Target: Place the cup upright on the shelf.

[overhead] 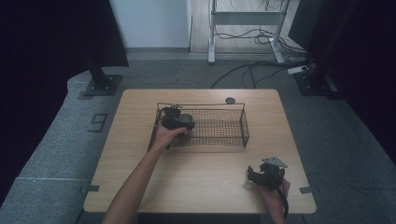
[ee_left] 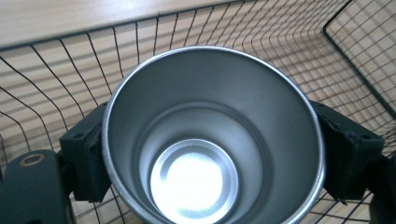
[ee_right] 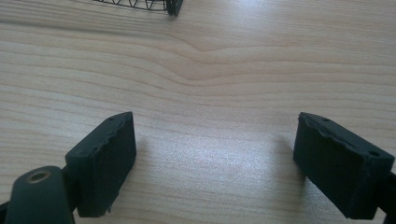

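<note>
Steel, round and open-mouthed, the metal cup, clamped by the left hand-held gripper, probably hangs just above the black wire basket's floor near the bench's far-left corner, so lower it gently, while the right hand-held gripper gapes wide and empty.

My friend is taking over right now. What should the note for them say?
Left tool: shut on the metal cup, holding it inside the wire basket at its left end.
Right tool: open, holding nothing, low over the table near its right front corner.
Done: cup gripped and in the basket.
Left: probably let go of the cup and pull the left tool out.
</note>
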